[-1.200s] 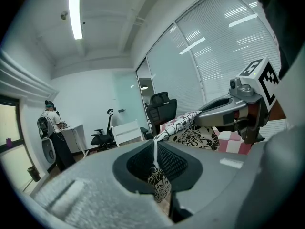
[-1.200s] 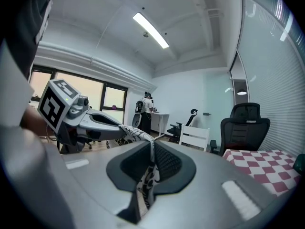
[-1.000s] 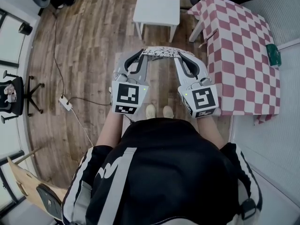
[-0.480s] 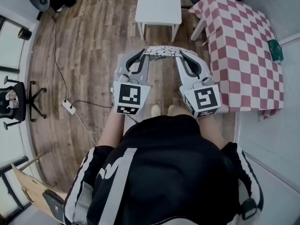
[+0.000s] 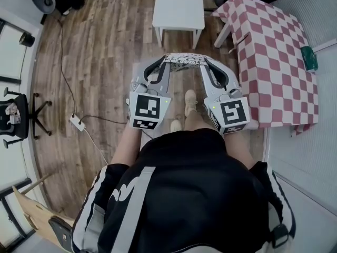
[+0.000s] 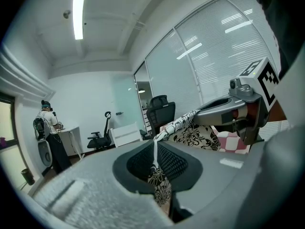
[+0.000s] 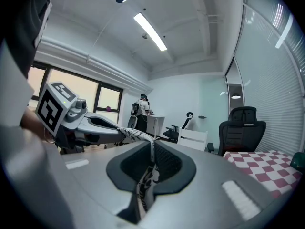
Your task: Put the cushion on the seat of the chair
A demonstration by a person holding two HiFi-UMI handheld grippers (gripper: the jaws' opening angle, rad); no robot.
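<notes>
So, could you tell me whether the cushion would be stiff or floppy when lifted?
Probably floppy: the cushion pinches thin in the left hand-held gripper and right hand-held gripper. Likely light: two edge pinches carry it.

No legible text, brand, number or label is present in any view. The only printed signs are black-and-white square coded markers, which carry no letters or digits. One marker (image 5: 148, 107) stands on the upward face of the white cube of the left gripper (image 5: 166, 61). A second marker (image 5: 230, 113) stands on the white cube of the right gripper (image 5: 202, 62). The left gripper view shows the right gripper's marker (image 6: 265, 77). The right gripper view shows the left gripper's marker (image 7: 52, 107).
</notes>
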